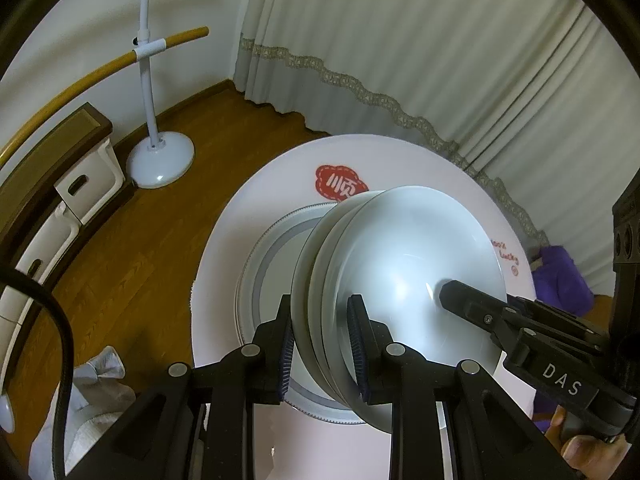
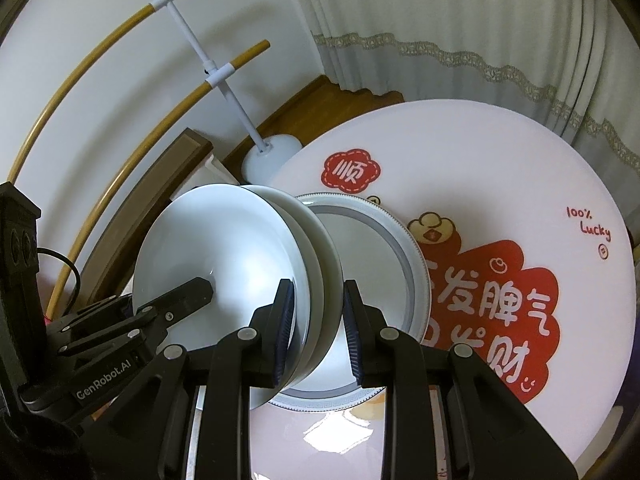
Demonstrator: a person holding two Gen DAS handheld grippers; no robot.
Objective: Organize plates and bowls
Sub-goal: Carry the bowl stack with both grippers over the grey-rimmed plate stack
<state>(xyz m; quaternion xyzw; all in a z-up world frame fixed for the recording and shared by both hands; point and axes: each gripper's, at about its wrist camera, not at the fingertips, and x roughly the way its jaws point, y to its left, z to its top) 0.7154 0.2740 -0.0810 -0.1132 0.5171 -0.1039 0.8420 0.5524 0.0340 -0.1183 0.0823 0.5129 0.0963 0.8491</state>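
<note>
A stack of white bowls is held tilted above a grey-rimmed plate on the round white table. My left gripper is shut on the stack's rim at one side. My right gripper is shut on the rim of the same bowls at the opposite side. Each gripper shows in the other's view, the right gripper reaching into the top bowl and the left gripper likewise. The plate lies flat under the bowls.
The table has red printed decorations. A white floor stand with wooden hoops stands on the wood floor to the left. White storage boxes sit by a dark wood frame. Curtains hang behind. A purple object lies at the right.
</note>
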